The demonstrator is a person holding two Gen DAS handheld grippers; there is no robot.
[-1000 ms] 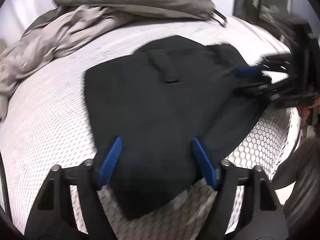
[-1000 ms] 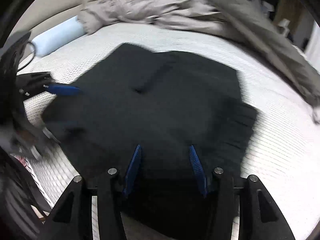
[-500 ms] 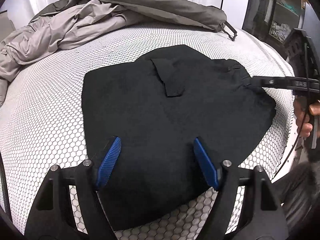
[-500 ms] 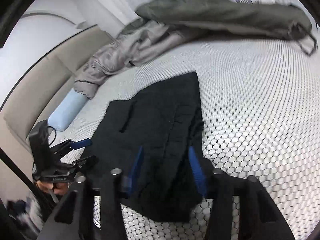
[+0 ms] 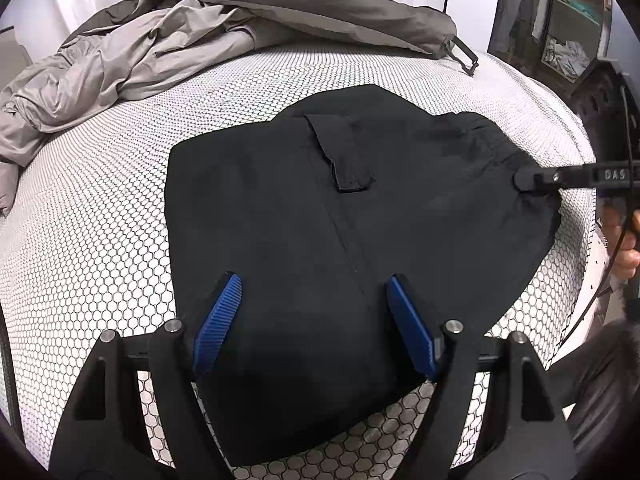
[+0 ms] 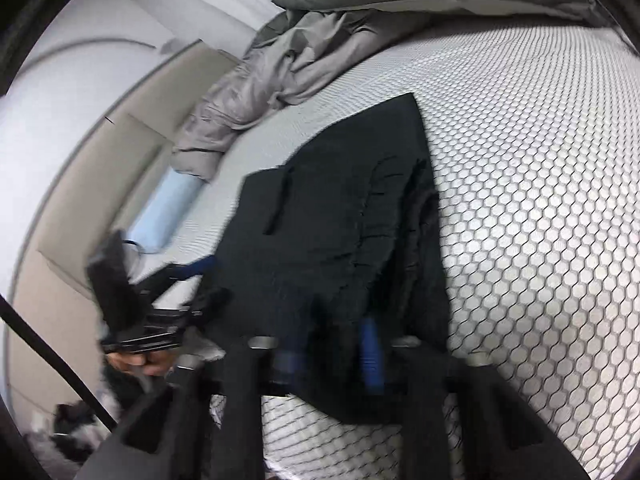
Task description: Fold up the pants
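Observation:
The black pants (image 5: 340, 216) lie folded into a compact bundle on the white honeycomb-patterned bed (image 5: 100, 220), pocket flap on top. My left gripper (image 5: 314, 320) is open, its blue fingers straddling the near edge of the pants just above the cloth. My right gripper (image 6: 332, 354) has its blue fingers close together around the pants' waistband corner (image 6: 344, 280); the view is blurred. In the left wrist view the right gripper (image 5: 528, 178) reaches the pants' right edge.
A crumpled grey duvet and grey garment (image 5: 180, 40) lie at the far side of the bed. A light blue bolster (image 6: 168, 208) and beige headboard (image 6: 80, 160) are to the left in the right wrist view. The bed edge (image 5: 576, 280) is near the right.
My right gripper has closed its fingers on the pants' corner at the right edge. My left gripper stayed open over the near edge, barely moving.

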